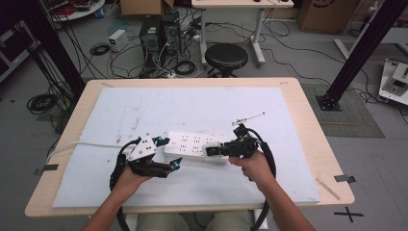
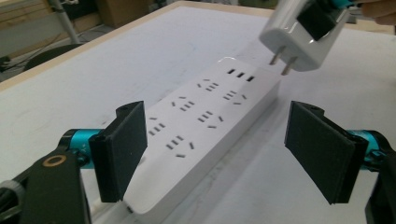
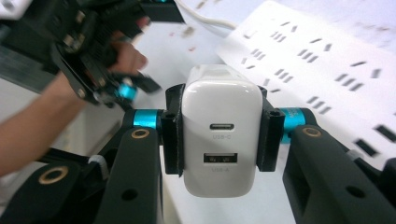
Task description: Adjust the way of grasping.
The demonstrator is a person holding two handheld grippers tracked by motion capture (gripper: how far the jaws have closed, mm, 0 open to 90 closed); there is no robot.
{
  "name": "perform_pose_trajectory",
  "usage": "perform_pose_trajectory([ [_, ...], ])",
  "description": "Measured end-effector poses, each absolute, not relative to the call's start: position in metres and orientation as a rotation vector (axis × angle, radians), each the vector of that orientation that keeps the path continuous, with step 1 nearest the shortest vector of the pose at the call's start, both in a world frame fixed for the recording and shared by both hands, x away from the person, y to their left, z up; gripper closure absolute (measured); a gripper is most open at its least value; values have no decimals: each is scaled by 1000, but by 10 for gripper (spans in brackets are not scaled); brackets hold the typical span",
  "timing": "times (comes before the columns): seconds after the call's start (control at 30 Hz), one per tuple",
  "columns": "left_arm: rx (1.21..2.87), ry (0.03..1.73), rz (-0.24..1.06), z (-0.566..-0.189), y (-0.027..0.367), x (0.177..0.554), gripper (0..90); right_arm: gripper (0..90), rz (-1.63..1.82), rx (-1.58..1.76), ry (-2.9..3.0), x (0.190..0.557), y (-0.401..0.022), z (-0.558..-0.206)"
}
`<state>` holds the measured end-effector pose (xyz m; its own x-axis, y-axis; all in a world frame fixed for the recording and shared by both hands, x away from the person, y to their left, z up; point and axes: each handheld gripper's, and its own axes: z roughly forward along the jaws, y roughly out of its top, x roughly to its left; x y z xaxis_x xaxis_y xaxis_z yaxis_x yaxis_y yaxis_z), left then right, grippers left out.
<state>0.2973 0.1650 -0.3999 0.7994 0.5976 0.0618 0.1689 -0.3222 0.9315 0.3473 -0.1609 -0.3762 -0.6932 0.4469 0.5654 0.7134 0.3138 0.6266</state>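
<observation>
The white charger [image 3: 220,133] sits clamped between the pads of my right gripper [image 3: 219,130], its USB-C and USB-A ports facing that gripper's camera, so its prongs point away from me toward the power strip [image 3: 327,65]. In the left gripper view the charger [image 2: 303,35] hangs in the upper right of the frame, tilted, its two flat prongs aimed down and to the left, clear of the strip's face and not yet in any slot.

The power strip [image 2: 201,126] runs from the lower left of that frame up toward the upper right; in the high view it lies left to right across the middle of the white mat [image 1: 192,103], and the charger [image 1: 213,150] is over its right end. That long axis matters: I judge the prongs must line up with one socket pair near that far end and come down square rather than slanted.

My left gripper [image 2: 224,149] stands wide, pads either side of the strip's near end without touching it. In the high view it is at centre left [image 1: 173,165], placed to steady the strip while the right hand, the nearer one to the sockets, plugs in.
</observation>
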Motion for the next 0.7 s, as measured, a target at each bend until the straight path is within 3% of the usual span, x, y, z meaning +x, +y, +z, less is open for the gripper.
perform_pose_trajectory([
  [0.7, 1853, 679, 537, -400, 184, 300, 212, 631, -1189, -1035, -2724, 335, -175, -364],
])
